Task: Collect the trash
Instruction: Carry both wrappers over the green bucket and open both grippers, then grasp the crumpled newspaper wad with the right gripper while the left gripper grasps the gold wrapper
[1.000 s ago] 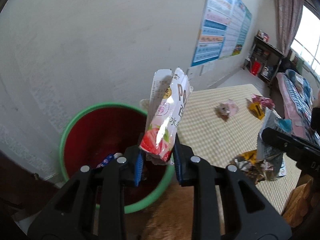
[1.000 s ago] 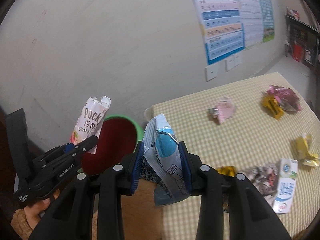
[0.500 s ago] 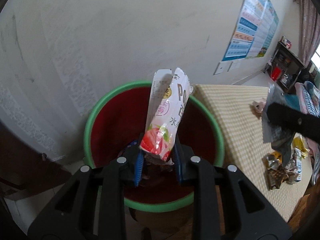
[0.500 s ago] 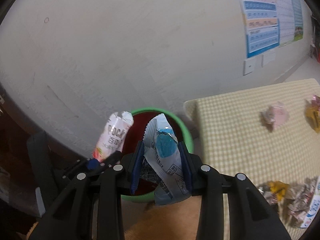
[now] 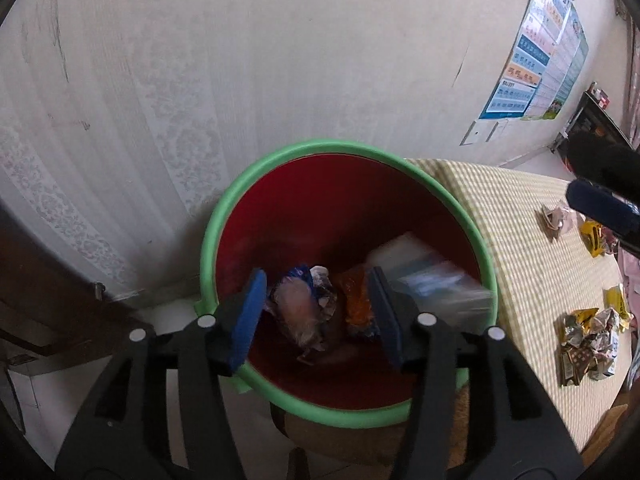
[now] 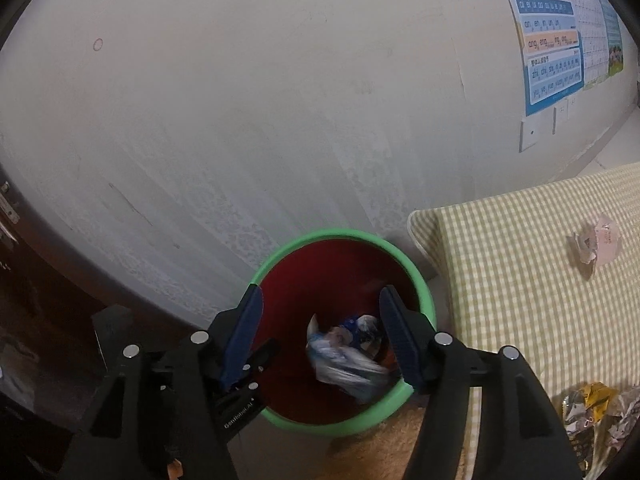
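Wrappers (image 5: 308,308), seemingly inside bin rim (image 5: 280,156)

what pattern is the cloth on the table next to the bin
A yellow-green and white check on the tablecloth, clearest in the right wrist view.

Dim, soft indoor light; fisheye-bent edges, dark corners, motion-blurred wrapper (image 5: 432,280).

One bin (image 5: 208,240), two tongs, one pink wrapper (image 6: 598,246), one poster (image 6: 554,36).
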Tool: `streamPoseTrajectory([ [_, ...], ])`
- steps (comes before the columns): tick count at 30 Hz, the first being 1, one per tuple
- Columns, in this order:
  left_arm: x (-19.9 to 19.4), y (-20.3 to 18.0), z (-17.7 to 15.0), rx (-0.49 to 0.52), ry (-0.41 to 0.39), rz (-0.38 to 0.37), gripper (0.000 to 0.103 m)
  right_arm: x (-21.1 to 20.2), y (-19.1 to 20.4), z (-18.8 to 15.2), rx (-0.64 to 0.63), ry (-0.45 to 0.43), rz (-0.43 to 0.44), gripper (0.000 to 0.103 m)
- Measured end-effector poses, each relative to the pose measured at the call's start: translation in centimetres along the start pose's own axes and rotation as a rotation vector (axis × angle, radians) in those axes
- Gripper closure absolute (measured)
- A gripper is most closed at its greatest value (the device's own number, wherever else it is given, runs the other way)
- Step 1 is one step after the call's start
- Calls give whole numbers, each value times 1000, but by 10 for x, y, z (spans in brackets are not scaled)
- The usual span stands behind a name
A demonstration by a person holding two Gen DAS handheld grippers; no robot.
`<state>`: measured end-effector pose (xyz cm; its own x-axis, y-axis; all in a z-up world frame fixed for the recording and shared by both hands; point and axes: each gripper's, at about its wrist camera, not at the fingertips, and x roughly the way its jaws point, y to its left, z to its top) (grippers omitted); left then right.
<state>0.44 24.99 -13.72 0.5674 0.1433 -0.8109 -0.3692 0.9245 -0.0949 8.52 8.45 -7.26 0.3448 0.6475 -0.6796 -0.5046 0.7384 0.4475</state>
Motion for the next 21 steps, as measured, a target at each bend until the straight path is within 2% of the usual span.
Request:
streamPoseTrajectory([
  [3,-1,-4,0,10,0,-5,53,-12,-2,-4,-9,-13,-9,44],
  [8,-7,-18,1,40,-7,-27,50,-39,-17,-30,-66,-20,-111,44],
  [11,-10,-32,-1,69,-5,-41,49,-59,-43,-54,-46,-8,-176,44],
  [19,-15,-93,-13,192,19,-129,48,-133,-143,-103,95,-33,-489,44],
  [21,-17,-106,-17,227,25,-147,47,-145,-166,-112,139,-26,-529,44],
])
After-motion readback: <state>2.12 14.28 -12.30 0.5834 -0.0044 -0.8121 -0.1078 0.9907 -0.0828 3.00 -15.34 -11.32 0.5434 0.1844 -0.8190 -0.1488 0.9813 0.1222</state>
